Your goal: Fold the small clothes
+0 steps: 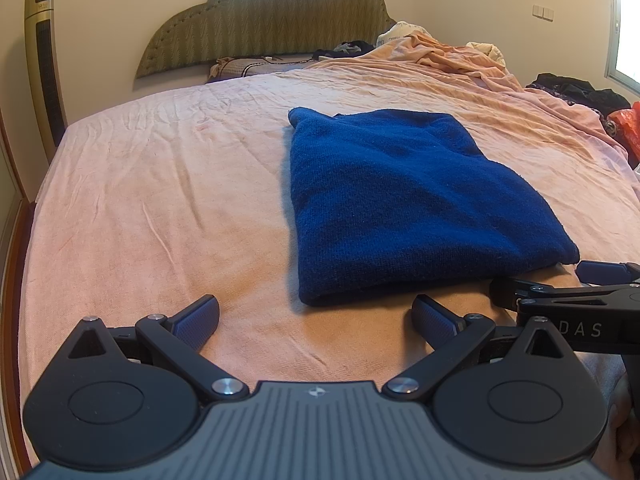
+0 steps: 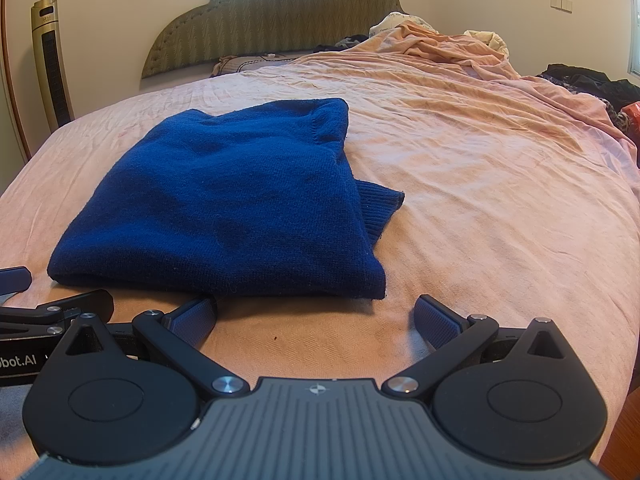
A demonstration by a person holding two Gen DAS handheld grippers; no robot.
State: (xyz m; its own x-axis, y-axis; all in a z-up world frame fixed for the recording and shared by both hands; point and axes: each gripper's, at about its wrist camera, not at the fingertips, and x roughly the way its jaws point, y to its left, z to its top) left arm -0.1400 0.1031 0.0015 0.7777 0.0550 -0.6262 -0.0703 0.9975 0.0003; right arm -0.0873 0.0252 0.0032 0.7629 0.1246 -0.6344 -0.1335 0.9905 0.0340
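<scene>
The blue knit garment (image 1: 400,204) is lying folded into a thick rectangle on the pink bedsheet (image 1: 160,200), and every place below is being given relative to it. The left gripper (image 1: 316,318) is being held just in front of its near folded edge, fingers spread wide and nothing gripped; the right gripper (image 2: 316,316) is being held at the same near edge, likewise wide open and empty. In the right wrist view a ribbed cuff or hem (image 2: 380,204) is sticking out past the garment's right side — the fold is judged not quite tidy.

Risks are being judged from this: if only the top layer is pinched, the stack could be pulled open; if the sheet beneath is caught with it, the bedding would be dragged and the garment skewed; the two grippers, being close together at its near corner, could be knocked against each other.

Readable writing: "DAS" on the right gripper's body beside the garment's near right corner, and "bot.AI" on the left gripper's body in the right wrist view — both cut off
</scene>
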